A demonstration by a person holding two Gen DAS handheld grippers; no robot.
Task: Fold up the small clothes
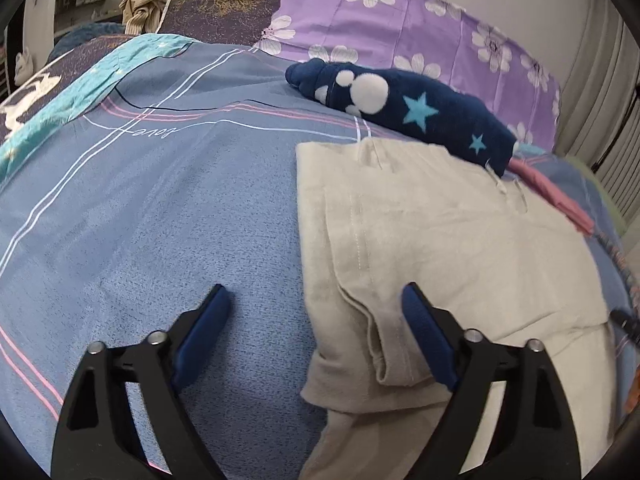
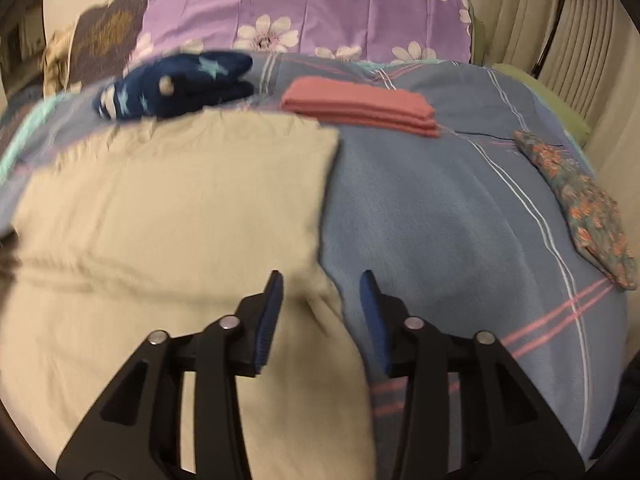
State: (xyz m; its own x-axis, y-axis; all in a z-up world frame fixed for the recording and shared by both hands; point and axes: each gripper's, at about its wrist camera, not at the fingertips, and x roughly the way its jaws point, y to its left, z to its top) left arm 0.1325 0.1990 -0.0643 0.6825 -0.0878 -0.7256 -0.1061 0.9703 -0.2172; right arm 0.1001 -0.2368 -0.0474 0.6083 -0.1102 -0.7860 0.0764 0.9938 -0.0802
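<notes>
Left gripper point(image 1: 316, 300): jaws spread wide over beige garment point(image 1: 440, 232) left edge, gripping nothing
Right gripper point(image 2: 320, 284): jaws part-open above its right edge, empty

matt beige cloth garment point(image 1: 460, 240) on soft, faintly napped blue bedspread point(image 1: 160, 220).

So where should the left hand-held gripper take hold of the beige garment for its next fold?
Probably the rolled lower-left corner of the beige garment, where the hem doubles into a raised lip. The left hand-held gripper is open and already straddles that edge, one finger over the blue bedsheet, so coming from the sheet side suits it. The rest lies flat, offering little to pinch.
</notes>
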